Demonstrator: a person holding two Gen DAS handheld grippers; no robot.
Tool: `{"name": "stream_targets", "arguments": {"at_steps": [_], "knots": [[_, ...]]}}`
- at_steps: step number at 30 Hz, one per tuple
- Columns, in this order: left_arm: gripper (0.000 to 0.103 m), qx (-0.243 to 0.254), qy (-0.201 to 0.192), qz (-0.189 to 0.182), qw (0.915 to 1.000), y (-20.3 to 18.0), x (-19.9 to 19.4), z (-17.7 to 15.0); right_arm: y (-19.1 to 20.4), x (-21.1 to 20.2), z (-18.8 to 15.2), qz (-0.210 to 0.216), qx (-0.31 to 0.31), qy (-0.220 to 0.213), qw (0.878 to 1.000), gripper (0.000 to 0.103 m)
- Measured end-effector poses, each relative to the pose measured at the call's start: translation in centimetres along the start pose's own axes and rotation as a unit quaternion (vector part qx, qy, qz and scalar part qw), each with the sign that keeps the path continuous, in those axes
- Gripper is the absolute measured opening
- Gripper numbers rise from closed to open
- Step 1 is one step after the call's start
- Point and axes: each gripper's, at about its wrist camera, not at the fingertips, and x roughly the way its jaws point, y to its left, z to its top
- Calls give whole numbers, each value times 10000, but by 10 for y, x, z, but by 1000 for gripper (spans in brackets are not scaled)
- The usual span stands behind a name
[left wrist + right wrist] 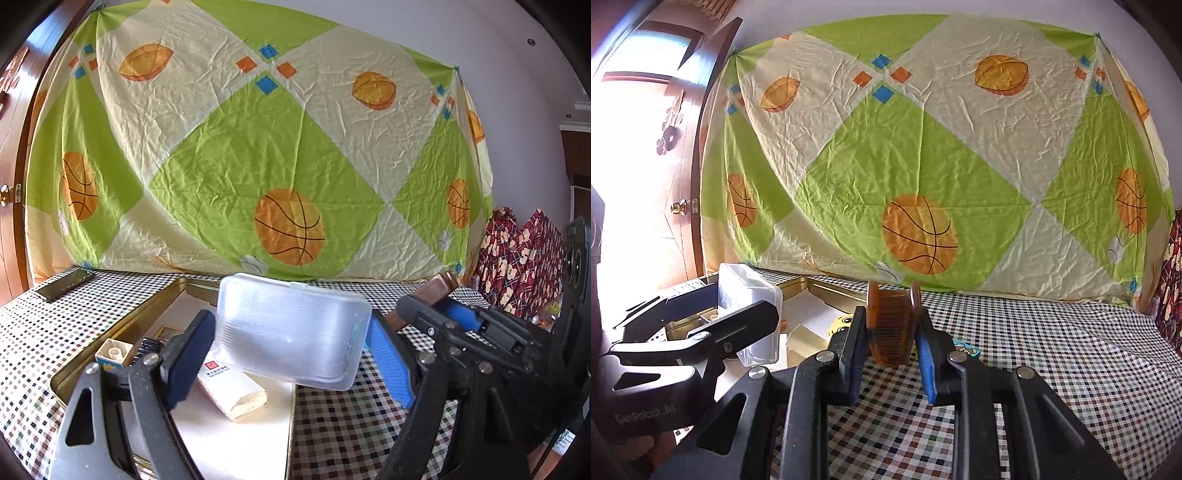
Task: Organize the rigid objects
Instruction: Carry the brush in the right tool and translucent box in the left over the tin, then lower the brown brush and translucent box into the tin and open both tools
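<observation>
Your left gripper [291, 343] holds a translucent plastic box [291, 332] clamped across its width between the dark pad at 9 o'clock and the blue pad at 3 o'clock. The jaws stand wide, set by the box. The box is lifted clear of the surface and hangs over the near right corner of the gold metal tray [173, 291].

Inside the tray, at 7 o'clock from the box, lie a white paper packet [236, 391] with a red mark, a small block [113, 352] with a round stud, and a dark ribbed item you cannot identify.

Your right gripper [892, 332] is closed narrow on a brown comb [890, 325], which stands on edge between the pads, teeth facing the camera. In the left wrist view this gripper sits at 3 o'clock from the box.

The tray rests on a checked tablecloth [1052, 350]. A phone [64, 284] lies flat at 10 o'clock. A green and cream sheet [258, 147] with basketball prints hangs behind the table.
</observation>
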Motion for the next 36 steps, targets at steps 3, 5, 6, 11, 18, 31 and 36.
{"name": "stream_targets", "arguments": {"at_steps": [3, 5, 6, 11, 18, 31, 36], "knots": [[83, -74, 1, 7, 10000, 6, -1, 0, 5, 1, 1, 31, -23, 0, 10000, 27], [83, -122, 12, 11, 9999, 10, -1, 0, 8, 2, 1, 56, -46, -8, 10000, 27], [83, -141, 14, 2, 9999, 11, -2, 0, 10, 2, 1, 62, -61, -16, 10000, 27], [83, -239, 12, -3, 9997, 17, -3, 0, 15, 3, 2, 92, -83, -20, 9999, 27], [83, -360, -115, 46, 9993, 28, -11, 6, 24, 5, 3, 147, -135, -36, 9998, 27], [83, -446, -182, 244, 9985, 54, -17, 10, 42, 12, 5, 274, -278, 3, 9992, 27], [83, -404, -191, 349, 9984, 62, -19, 13, 50, 13, 10, 326, -358, -33, 9988, 27]]}}
